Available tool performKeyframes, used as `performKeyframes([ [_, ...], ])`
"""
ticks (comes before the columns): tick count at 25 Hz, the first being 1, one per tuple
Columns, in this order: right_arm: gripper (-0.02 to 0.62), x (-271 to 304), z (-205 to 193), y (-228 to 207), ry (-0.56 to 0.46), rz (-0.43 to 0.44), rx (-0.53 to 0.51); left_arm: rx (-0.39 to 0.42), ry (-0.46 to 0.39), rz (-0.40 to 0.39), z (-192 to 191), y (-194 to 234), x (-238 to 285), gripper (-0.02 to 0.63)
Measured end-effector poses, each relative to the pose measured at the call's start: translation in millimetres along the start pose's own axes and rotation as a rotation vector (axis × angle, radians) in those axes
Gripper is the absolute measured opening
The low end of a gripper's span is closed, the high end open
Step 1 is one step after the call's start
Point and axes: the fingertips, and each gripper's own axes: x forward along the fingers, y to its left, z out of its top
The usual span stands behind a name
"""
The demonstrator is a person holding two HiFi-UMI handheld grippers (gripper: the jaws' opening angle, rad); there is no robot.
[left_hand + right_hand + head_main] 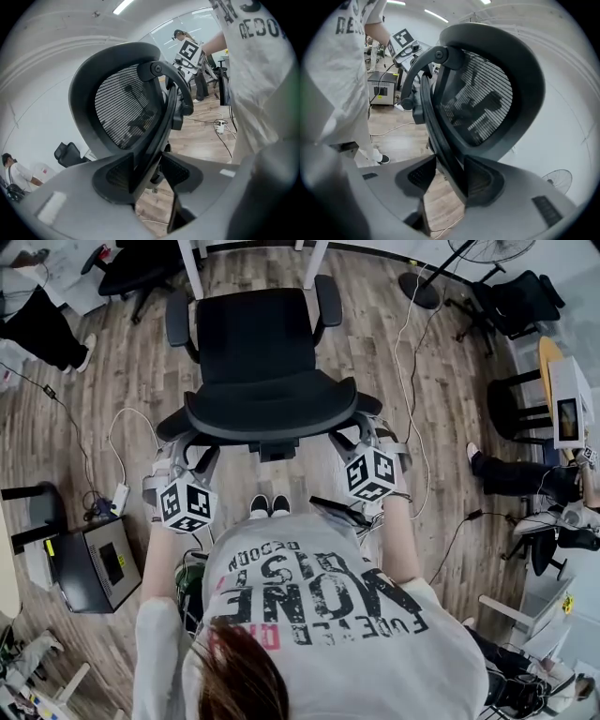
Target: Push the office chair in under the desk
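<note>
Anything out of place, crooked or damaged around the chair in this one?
Nothing stands out. The office chair stands upright, facing the desk, no damage visible. The left gripper and right gripper straddle its backrest frame, jaws open. A white cable trails on the floor beside it, ordinary clutter.

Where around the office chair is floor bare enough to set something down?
Bare floor: left of the office chair up to a bystander's shoe; right of it, either side of the white cable, up to the black chair. Crowded: power strip and equipment box, lower left.
</note>
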Motion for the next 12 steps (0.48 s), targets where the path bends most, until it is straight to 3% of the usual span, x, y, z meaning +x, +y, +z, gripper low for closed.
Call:
performKeyframes([
  [6, 0.178, 3.9, -1.3, 2.0, 0.02, -0.017, -0.023, 0.002, -0.007, 0.003, -0.5, -0.7, 1.2, 0.192],
  [12, 0.178, 7.2, 0.1, -1.9, 0.039, 0.011, 0.018, 0.011, -0.008, 0.01, -0.6, 5.1, 4.2, 0.193],
])
